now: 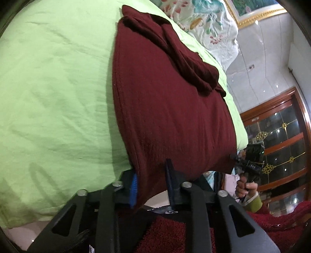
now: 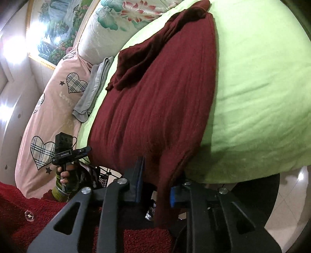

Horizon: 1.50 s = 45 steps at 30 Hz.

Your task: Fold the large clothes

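A dark maroon garment [image 1: 167,109] lies lengthwise on a light green bed sheet [image 1: 54,93], with a sleeve folded over its far part. My left gripper [image 1: 151,175] is at the garment's near hem, with cloth hanging between its fingers and a gap between the jaws. In the right wrist view the same garment [image 2: 155,101] runs away from me, and my right gripper [image 2: 158,179] has the other hem corner hanging between its fingers, jaws also apart. Each gripper shows in the other's view: the right one [image 1: 250,161], the left one [image 2: 68,153].
A floral quilt [image 2: 124,17] and a pink heart-print quilt [image 2: 48,124] lie at the bed's far side, with a grey cloth [image 2: 95,89] beside them. A framed painting [image 2: 52,35] hangs on the wall. A wooden glass cabinet [image 1: 281,140] stands beyond the bed. The person's red fleece top [image 2: 29,214] is below.
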Each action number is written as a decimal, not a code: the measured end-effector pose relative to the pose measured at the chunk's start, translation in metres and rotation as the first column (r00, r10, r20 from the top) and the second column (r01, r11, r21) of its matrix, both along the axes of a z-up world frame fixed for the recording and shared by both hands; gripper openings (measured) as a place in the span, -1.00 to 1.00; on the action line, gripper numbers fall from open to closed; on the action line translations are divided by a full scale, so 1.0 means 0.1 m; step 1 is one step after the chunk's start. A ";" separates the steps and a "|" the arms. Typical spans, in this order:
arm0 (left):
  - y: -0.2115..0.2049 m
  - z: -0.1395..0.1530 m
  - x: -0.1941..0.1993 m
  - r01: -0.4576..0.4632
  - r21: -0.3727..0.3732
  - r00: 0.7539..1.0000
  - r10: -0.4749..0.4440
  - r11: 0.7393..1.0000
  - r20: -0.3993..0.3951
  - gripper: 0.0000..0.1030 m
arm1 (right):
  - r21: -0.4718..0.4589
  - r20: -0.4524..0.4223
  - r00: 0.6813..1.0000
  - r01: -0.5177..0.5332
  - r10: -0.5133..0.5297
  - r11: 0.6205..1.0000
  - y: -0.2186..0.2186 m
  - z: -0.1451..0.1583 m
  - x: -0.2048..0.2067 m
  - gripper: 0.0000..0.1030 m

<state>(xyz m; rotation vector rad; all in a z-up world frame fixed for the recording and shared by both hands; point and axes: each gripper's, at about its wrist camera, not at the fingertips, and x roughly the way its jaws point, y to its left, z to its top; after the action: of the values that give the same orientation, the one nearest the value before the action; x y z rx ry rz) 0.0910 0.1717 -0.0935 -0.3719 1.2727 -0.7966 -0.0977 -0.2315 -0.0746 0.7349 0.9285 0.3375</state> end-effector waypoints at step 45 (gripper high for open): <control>-0.85 0.37 2.84 -0.435 -0.085 0.898 0.439 0.896 0.027 -0.82 | 0.094 -0.038 0.871 0.491 -0.489 0.866 -1.43 0.44 2.01 -0.57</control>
<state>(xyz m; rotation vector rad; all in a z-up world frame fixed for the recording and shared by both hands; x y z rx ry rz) 0.3747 0.0863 -0.0566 -0.6725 1.0608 -0.4647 0.1036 -0.3743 -0.0303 1.0383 0.7072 -0.0737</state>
